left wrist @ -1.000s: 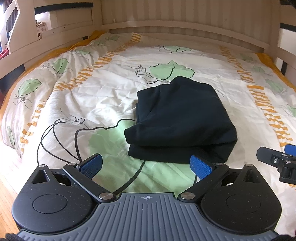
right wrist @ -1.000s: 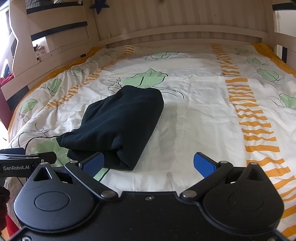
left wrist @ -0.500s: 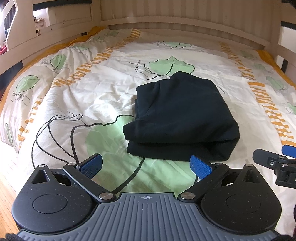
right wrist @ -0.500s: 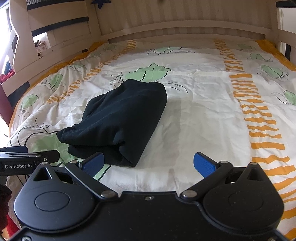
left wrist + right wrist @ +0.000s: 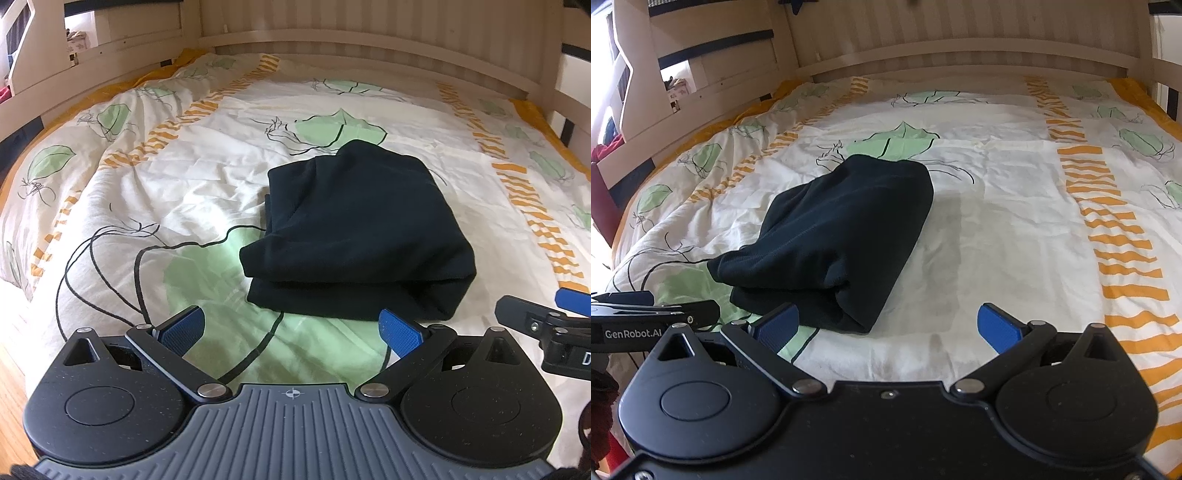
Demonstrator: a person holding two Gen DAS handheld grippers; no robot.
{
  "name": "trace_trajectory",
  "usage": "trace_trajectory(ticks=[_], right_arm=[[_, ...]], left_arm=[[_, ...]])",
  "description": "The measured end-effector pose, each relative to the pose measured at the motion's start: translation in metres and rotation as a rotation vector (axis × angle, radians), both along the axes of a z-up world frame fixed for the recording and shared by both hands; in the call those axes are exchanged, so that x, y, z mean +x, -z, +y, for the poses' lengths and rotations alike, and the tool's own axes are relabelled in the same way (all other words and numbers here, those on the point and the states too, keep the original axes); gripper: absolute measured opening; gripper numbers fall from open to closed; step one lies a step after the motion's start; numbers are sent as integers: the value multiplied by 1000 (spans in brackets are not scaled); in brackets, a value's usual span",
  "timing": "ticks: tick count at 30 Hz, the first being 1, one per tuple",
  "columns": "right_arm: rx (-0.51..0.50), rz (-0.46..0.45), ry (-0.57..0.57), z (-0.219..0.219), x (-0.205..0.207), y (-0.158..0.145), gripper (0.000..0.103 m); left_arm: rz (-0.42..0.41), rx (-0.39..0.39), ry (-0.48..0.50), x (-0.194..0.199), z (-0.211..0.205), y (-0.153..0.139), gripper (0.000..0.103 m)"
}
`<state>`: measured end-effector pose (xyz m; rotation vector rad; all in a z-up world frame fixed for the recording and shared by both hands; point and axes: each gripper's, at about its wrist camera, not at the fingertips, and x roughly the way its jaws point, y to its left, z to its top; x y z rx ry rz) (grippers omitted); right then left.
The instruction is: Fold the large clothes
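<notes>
A dark navy garment lies folded into a thick rectangular bundle on the bed, also in the right wrist view. My left gripper is open and empty, just short of the bundle's near edge. My right gripper is open and empty, near the bundle's near right corner, its left pad close to the cloth. Each gripper shows at the edge of the other's view: the right one and the left one.
The bed has a white duvet with green leaves and orange stripes. A pale wooden bed frame rings the far and side edges. Wooden floor shows at the lower left.
Both grippers have drawn back and tilted slightly, so the bundle sits a little farther away in both views. The garment has not moved. Both jaws stay open.
</notes>
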<state>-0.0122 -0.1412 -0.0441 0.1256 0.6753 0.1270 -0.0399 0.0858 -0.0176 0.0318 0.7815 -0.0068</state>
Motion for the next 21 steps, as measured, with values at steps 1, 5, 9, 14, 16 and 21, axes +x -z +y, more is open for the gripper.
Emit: trace_trajectory(ticks=[1,5,9,14,16,21], right_arm=[[1,0,0,0,0,0,103],[1,0,0,0,0,0,103],[1,-4,0,0,-1,-1,103],[2,-1,1,-1,-2,-1,103],[1,0,0,-1,-2,-2,103],[2,2,1,0,-2,-2,103]], left_arm=[[4,-2,-1,1,0,0,102],[20,-19,-7,1,1,1,102],[21,-21,-9,1,1,1,102],[23,-28,-10,1,1,1,102],[22,-26,-13,2,1,2,102],[19,-25,-18,2,2,2,102]])
